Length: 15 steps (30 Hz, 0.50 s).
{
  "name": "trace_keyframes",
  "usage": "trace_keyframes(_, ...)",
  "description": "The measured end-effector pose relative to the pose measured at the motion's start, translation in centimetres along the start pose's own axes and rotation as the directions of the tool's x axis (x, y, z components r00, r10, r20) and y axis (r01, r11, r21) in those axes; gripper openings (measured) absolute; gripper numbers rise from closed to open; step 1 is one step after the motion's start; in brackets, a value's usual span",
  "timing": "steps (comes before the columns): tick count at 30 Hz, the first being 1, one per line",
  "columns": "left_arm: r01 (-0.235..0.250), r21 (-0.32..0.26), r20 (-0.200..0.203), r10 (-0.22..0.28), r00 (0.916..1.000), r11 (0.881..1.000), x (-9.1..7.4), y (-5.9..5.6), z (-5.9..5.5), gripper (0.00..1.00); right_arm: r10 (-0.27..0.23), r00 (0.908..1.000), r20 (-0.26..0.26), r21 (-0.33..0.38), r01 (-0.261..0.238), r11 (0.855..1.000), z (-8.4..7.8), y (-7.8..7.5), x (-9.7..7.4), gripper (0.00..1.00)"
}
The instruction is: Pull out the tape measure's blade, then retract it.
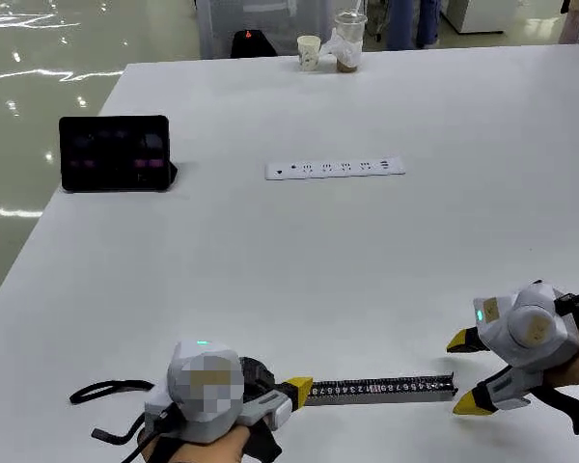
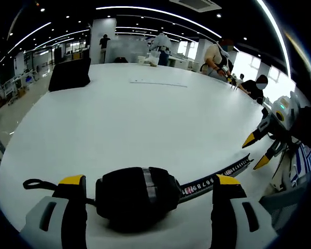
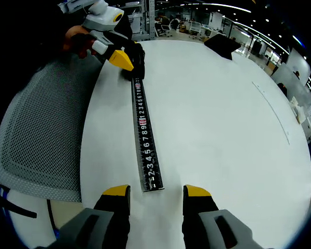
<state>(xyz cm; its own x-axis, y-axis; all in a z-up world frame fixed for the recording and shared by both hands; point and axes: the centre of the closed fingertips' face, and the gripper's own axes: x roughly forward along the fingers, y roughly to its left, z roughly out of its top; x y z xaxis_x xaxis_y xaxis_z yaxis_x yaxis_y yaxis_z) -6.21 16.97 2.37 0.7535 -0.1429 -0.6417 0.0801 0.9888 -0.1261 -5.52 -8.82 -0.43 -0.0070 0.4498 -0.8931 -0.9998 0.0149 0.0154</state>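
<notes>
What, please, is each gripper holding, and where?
Nothing is gripped: the right gripper sits open around the blade tip; the left gripper straddles the case with a gap.

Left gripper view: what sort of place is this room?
Probably a large open-plan office or lab: long ceiling light strips, other people beyond the big white table, and a grey mesh chair beside it.

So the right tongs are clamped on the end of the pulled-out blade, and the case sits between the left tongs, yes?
No: the right tongs stand open, not clamped on the blade, as the right gripper view shows. The case does sit between the left tongs.
</notes>
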Motion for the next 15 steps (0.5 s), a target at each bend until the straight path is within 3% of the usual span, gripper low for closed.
trace_keyframes(15, -0.006, -0.01, -0.004, 0.006, 1.0, 1.0, 0.33, 0.66, -0.76, 0.96, 0.036, 0.999, -0.026, -0.05, -0.037, 0.998, -0.11, 0.69, 0.47, 0.21)
